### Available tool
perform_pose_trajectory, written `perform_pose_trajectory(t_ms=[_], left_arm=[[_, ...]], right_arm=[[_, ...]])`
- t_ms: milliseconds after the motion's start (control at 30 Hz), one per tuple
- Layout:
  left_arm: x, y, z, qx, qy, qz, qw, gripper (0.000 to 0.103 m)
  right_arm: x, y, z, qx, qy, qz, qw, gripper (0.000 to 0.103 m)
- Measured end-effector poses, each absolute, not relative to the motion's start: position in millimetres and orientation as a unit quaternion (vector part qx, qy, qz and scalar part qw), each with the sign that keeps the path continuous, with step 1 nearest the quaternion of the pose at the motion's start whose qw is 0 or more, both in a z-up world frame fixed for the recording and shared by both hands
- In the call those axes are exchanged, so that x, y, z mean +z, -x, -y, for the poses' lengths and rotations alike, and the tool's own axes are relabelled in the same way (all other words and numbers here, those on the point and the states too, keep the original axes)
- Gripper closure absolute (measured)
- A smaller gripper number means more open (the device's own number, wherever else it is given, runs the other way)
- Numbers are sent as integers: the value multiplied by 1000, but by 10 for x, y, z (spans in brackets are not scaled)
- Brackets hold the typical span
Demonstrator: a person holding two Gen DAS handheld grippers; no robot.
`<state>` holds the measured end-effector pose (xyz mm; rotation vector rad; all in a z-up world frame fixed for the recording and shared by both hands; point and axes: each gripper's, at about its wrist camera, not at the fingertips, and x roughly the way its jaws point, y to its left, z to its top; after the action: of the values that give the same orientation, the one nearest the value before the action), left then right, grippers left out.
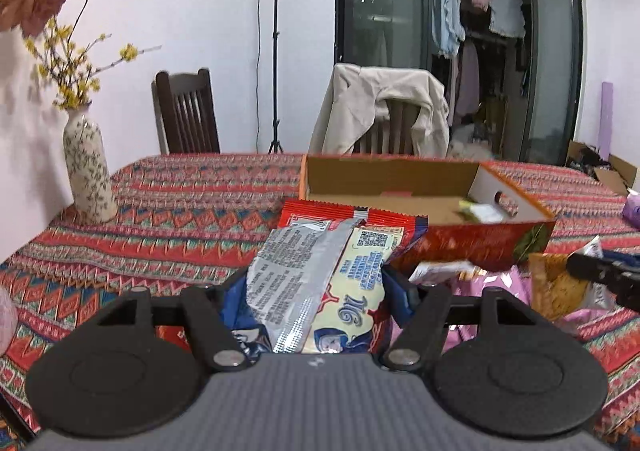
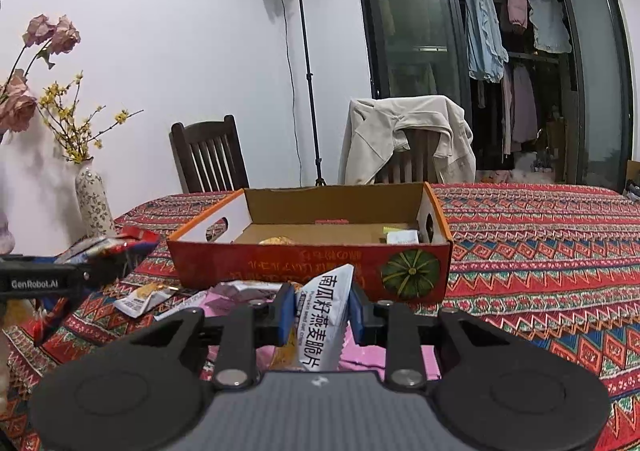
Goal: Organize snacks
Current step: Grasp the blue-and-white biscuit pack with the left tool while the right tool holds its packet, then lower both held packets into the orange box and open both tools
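Left gripper (image 1: 316, 291) pinching red-and-cream snack bag (image 1: 340, 263), right gripper (image 2: 322, 315) pinching white snack packet (image 2: 324, 315), cardboard box (image 2: 312, 267) just beyond.

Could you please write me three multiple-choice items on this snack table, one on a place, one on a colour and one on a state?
1. Where does the vase stand?
A. inside the box
B. on the tablecloth, left of the box
C. on a chair

2. What colour is the near outer wall of the cardboard box?
A. red
B. green
C. white

3. What is the state of the right gripper?
A. open and empty
B. shut on a white snack packet
C. shut on the vase

Answers:
1 B: in the right wrist view the vase sits on the patterned tablecloth, well to the left of the box.
2 A: the wall facing the camera is red, with a green pumpkin printed on it.
3 B: its blue pads press on both sides of the white snack packet.
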<state>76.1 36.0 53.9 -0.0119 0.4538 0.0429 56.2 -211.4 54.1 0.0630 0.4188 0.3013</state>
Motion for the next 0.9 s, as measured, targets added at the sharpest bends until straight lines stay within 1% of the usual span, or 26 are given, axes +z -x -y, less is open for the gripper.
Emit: perform_pose_trajectory(t_ms=[267,467,700,900], left_arm=[[789,-983,-163,17,4,-193,981,34],[1001,-1267,-23,17,10,-176,984,34],[1128,-1691,96,28,18,-176,984,34],[1094,-2173,129,47,31,-192,980,34]], right_arm=[[768,-682,2115,147,-29,-183,972,76],[1001,-949,2107,146,-31,-167,975,76],[1202,-1400,2098,138,-38,-167,976,76],[1217,-1892,2073,126,-44,-179,975,76]])
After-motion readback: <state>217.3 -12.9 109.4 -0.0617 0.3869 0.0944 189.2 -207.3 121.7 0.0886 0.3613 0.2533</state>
